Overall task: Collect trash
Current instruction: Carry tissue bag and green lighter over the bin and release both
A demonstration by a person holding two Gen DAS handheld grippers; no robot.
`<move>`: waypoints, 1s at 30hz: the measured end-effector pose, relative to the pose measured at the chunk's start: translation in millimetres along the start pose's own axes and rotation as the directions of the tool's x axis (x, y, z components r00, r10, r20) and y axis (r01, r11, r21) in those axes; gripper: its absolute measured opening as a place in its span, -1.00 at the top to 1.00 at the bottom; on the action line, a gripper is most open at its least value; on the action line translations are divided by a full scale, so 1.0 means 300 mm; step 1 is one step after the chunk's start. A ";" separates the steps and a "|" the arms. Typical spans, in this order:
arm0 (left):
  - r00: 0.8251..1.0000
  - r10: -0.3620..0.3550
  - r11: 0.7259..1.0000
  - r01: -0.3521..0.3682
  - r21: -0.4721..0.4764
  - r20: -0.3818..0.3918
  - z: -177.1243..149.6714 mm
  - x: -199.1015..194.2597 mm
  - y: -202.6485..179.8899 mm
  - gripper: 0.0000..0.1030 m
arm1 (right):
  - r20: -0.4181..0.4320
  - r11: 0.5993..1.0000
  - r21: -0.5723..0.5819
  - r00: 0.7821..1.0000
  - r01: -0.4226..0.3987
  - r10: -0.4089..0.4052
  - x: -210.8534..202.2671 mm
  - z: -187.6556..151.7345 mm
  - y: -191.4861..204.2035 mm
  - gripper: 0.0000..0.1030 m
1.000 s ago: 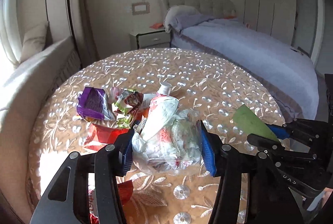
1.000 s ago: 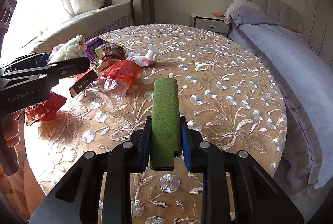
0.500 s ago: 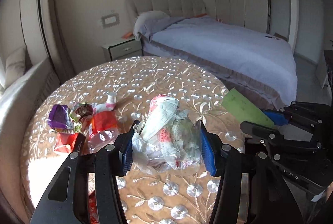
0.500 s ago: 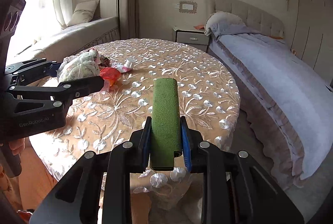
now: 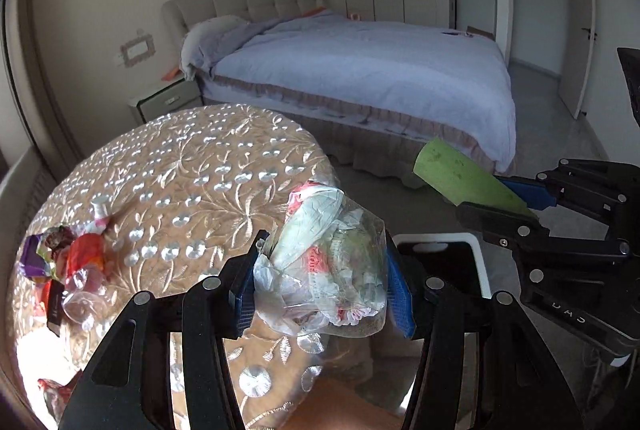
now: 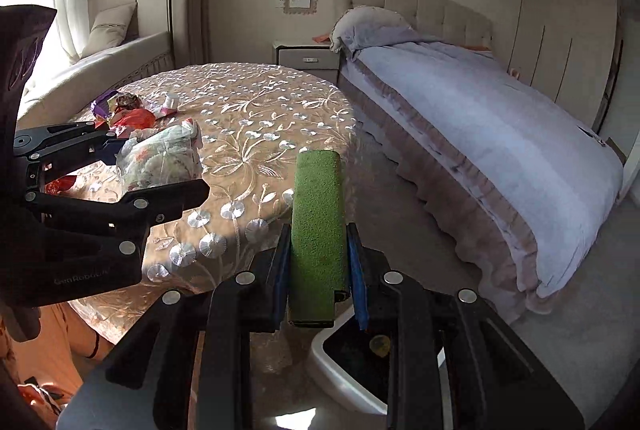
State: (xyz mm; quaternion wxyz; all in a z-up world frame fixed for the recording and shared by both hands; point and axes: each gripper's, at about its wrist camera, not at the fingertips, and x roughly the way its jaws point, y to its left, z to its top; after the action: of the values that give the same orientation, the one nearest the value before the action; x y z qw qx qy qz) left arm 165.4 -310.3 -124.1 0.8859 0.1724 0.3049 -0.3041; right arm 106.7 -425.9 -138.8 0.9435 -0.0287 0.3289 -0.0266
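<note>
Left gripper [image 5: 322,266] clamped on a clear plastic bag of crumpled wrappers [image 5: 324,262], blue pads pressed against both sides; bag is carried in the air beside the table edge, with the bin partly beneath it. Right gripper [image 6: 318,262] clamped on a flat green piece [image 6: 318,226], fuzzy face up, held upright between the fingers, also off the table. White-rimmed bin with black liner [image 6: 340,358] sits on the floor directly under the right gripper; something small and round lies inside. Judged progress: two items lifted, neither released yet, drop into the bin looks next. Left to collect: a heap of wrappers [image 5: 68,262] (purple, red, clear plastic, a small white bottle) at the far side of the round embroidered table [image 5: 200,166]. Bed [image 6: 500,134] beyond.
</note>
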 end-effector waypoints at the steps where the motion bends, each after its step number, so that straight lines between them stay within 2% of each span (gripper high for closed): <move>1: 1.000 -0.009 1.000 0.009 0.011 -0.006 -0.003 0.013 -0.022 -0.03 | -0.004 1.000 0.011 1.000 0.008 -0.008 0.000 -0.013 -0.020 0.47; 5: 0.998 -0.036 0.996 0.039 0.076 -0.047 -0.014 0.089 -0.112 -0.03 | -0.024 0.999 0.037 0.999 0.040 -0.039 0.009 -0.064 -0.088 0.47; 12: 0.986 -0.103 0.981 0.122 0.150 -0.133 -0.041 0.234 -0.232 -0.03 | -0.119 0.993 0.080 0.990 0.089 -0.079 0.077 -0.167 -0.207 0.47; 18: 0.971 -0.133 0.952 0.181 0.248 -0.200 -0.084 0.356 -0.330 -0.03 | -0.201 0.992 0.080 0.976 0.100 -0.082 0.177 -0.281 -0.282 0.47; 26: 0.930 -0.156 0.879 0.285 0.383 -0.333 -0.158 0.616 -0.457 -0.03 | -0.316 0.996 -0.012 0.945 0.085 -0.085 0.344 -0.444 -0.367 0.47; 29: 0.899 -0.182 0.855 0.346 0.388 -0.399 -0.198 0.711 -0.493 -0.03 | -0.340 0.998 -0.050 0.938 0.049 -0.063 0.397 -0.499 -0.398 0.47; 30: 0.886 -0.197 0.843 0.372 0.388 -0.420 -0.211 0.738 -0.505 -0.06 | -0.349 0.998 -0.059 0.937 0.017 -0.036 0.412 -0.517 -0.410 0.37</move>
State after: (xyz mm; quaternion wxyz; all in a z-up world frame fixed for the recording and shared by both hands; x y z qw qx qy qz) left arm 179.6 -489.6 -332.9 0.6915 0.3814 0.4059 -0.4600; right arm 103.1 -562.6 -327.9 0.8685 -0.0541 0.4915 -0.0349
